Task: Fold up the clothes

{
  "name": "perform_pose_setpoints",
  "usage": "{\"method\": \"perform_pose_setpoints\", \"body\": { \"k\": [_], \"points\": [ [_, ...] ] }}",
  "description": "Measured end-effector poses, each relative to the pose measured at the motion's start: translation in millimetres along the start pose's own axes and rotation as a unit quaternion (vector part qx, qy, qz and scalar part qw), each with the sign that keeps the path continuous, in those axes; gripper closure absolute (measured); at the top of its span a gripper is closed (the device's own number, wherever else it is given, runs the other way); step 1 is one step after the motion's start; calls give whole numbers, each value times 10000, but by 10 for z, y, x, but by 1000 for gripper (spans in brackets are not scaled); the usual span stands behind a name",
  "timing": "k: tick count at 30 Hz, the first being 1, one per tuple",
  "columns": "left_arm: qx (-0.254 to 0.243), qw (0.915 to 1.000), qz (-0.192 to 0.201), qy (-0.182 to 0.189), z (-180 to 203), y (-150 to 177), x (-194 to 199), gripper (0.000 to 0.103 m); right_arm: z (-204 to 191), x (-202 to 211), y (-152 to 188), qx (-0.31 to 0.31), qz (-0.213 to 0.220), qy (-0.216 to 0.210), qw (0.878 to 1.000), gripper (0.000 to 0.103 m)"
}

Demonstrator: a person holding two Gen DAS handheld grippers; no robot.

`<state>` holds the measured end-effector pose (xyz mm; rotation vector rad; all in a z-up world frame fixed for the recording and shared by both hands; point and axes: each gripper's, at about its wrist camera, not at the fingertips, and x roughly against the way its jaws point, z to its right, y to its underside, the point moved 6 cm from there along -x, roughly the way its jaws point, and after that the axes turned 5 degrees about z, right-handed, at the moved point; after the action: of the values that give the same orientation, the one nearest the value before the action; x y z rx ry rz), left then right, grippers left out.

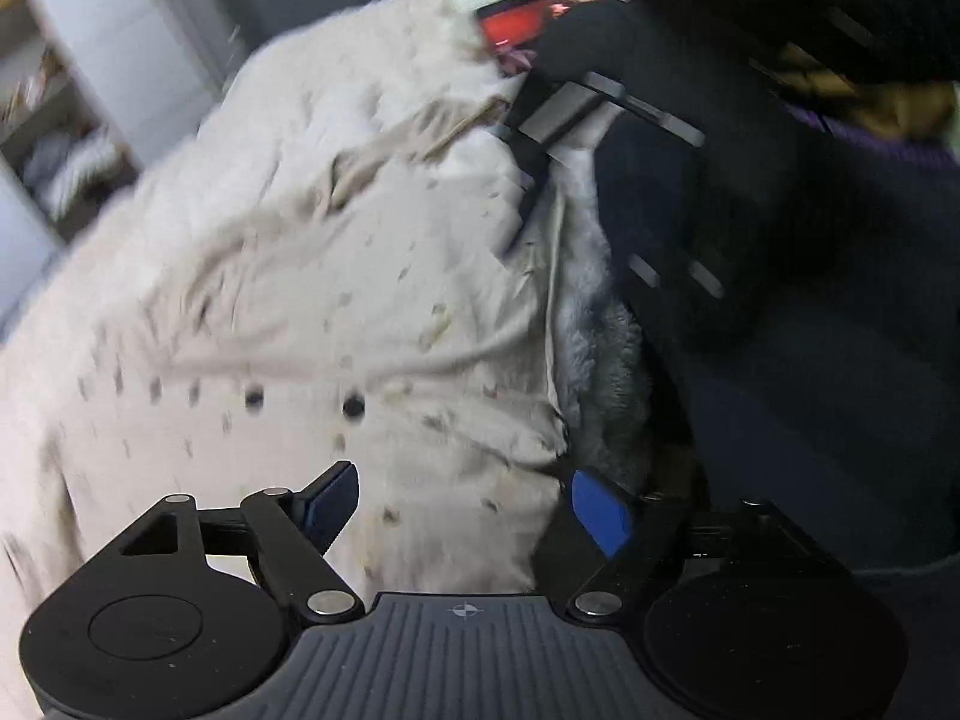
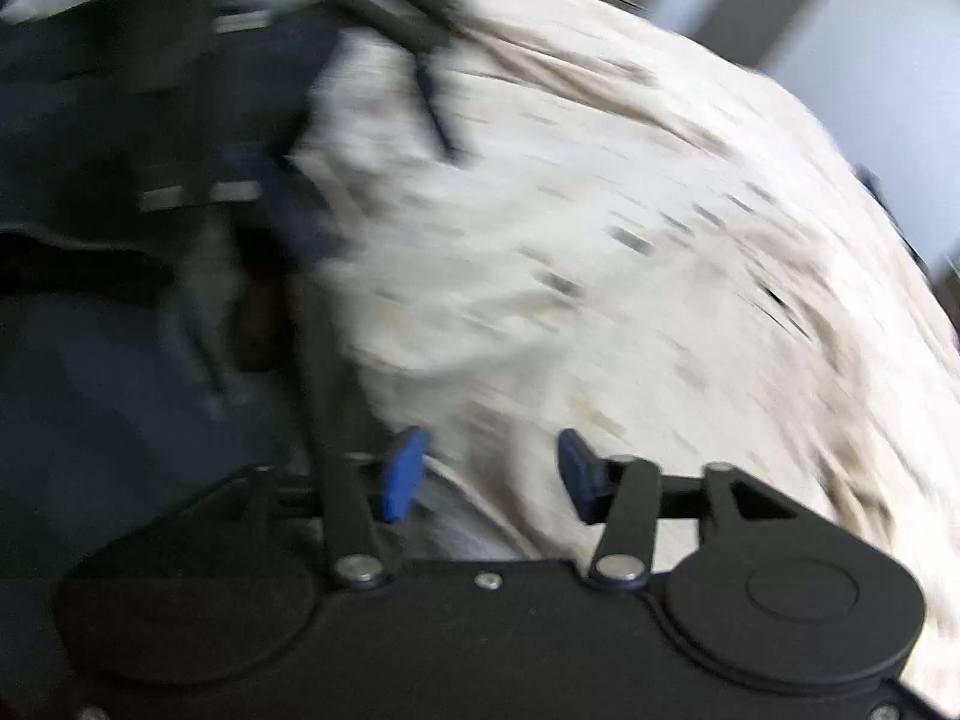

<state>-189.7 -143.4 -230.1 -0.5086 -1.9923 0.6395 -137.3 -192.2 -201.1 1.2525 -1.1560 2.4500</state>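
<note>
Left wrist view: the left gripper [image 1: 465,507] is sitting wide open, blue pads [image 1: 600,513] well apart and gripping nothing, hanging right over a cream garment [image 1: 288,276] speckled with little dark marks. The garment is filling most of the view, with a fluffy grey lining [image 1: 600,360] peeking out along its right edge, next to dark cloth [image 1: 810,300]. The right gripper [image 1: 534,180] is showing up top against the garment's edge; can't tell if it's clamping anything.

Right wrist view, super blurry: the right gripper [image 2: 489,474] is standing partly open, nothing pinched, the cream garment [image 2: 600,240] lying under and beyond it. The left gripper [image 2: 384,102] is showing up top-left, too smeared to read.
</note>
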Motion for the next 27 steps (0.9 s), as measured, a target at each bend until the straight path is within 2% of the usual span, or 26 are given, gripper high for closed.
{"method": "perform_pose_setpoints", "body": {
  "k": [2,4,6,8,9,11,12,14,15,16,17,18,20,21,23,24,25,26,27],
  "points": [
    [-75,9997,160,185,97,-87,-55,27,359,-73,181,-440,-255,505,9974,43],
    [34,9990,350,269,202,-278,-310,26,682,-140,399,-978,-554,882,9897,42],
    [-31,9992,329,223,293,-395,-584,26,915,-172,670,-1748,-725,797,9787,42],
    [-399,9988,262,-56,422,-504,-947,27,1050,-234,861,-2512,-564,454,9652,42],
    [-478,9985,246,-131,440,-517,-1031,31,1053,-211,883,-2643,-524,393,9622,42],
    [-931,9942,175,-514,528,-525,-1340,34,1120,-381,969,-3074,-537,164,9499,50],
    [-1014,9930,148,-592,541,-522,-1389,40,1117,-403,986,-3134,-633,158,9474,57],
    [-1252,9891,64,-771,551,-482,-1540,60,1111,-398,984,-3234,-783,185,9428,76],
    [-1252,9890,39,-781,541,-477,-1554,72,1101,-376,968,-3355,-780,72,9388,101],
    [-1140,9912,15,-679,507,-480,-1544,87,1088,-352,951,-3482,-772,-62,9342,103],
    [-978,9934,24,-591,464,-497,-1507,97,1086,-320,948,-3535,-779,-87,9322,103],
    [-812,9954,37,-506,420,-515,-1468,100,1081,-304,946,-3565,-783,-81,9310,103],
    [-80,9995,262,-138,205,-636,-1157,100,1083,-130,905,-3666,-635,-160,9281,103],
    [328,9985,422,71,80,-705,-969,100,1084,-37,883,-3718,-554,-204,9264,103],
    [812,9951,436,350,-74,-735,-837,97,1086,260,831,-3919,-242,-455,9186,103],
    [1035,9925,392,520,-142,-735,-796,82,1039,327,832,-3900,-303,-703,9176,101],
    [1248,9882,310,827,-188,-708,-798,55,985,317,840,-3752,-463,-838,9220,97],
    [1364,9858,289,931,-220,-674,-795,43,968,288,841,-3576,-583,-707,9294,93],
    [1468,9837,276,1006,-250,-640,-791,35,958,258,841,-3396,-693,-532,9365,84]
  ]
}}
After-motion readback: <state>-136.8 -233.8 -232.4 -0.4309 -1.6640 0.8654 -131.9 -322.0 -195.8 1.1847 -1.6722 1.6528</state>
